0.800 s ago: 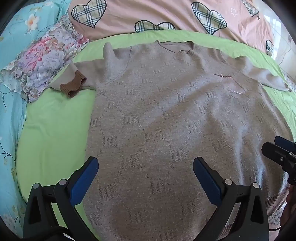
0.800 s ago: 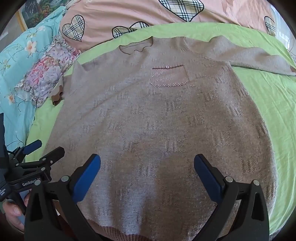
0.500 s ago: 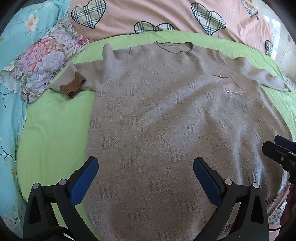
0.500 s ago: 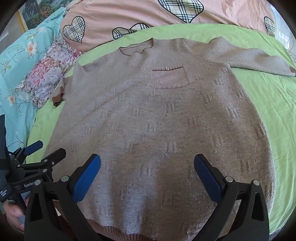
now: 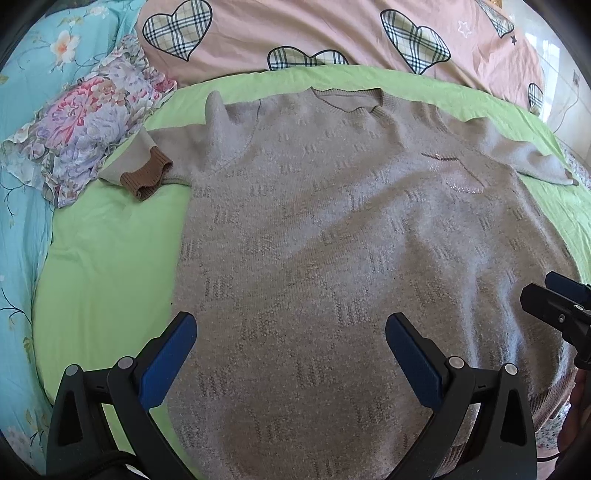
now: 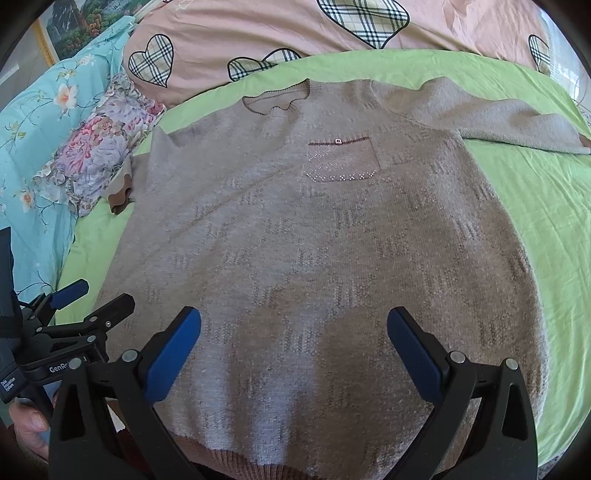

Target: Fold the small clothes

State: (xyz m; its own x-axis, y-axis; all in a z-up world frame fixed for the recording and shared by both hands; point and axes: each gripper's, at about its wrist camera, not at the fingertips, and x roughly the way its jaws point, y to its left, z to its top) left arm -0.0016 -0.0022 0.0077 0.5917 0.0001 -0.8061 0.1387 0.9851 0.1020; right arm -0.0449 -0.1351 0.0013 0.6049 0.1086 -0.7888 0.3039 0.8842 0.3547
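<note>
Sweater [image 5: 332,240] position unchanged against the frames from under a second ago; both grippers hover as before, with no visible shift in either view.

Left gripper [image 5: 291,354]: fingers spread wide, nothing between them, poised over the sweater's lower body. Right gripper [image 6: 293,350]: fingers likewise wide apart and empty, above the hem [image 6: 236,461].

Sweater is grey-beige knit, lying front up and flat on the green sheet [image 5: 103,266], neckline [image 5: 347,99] at the far end. Chest pocket [image 6: 341,158] has a dark trim and small studs. One sleeve is bent back beside the body, its brown cuff [image 5: 146,177] showing; the other sleeve [image 6: 498,118] stretches straight out from the opposite shoulder.

Bare green sheet flanks the sweater on both sides. Floral cushion [image 5: 81,125] sits just beyond the brown cuff; pink heart-print bedding [image 5: 332,33] lies past the neckline.
</note>
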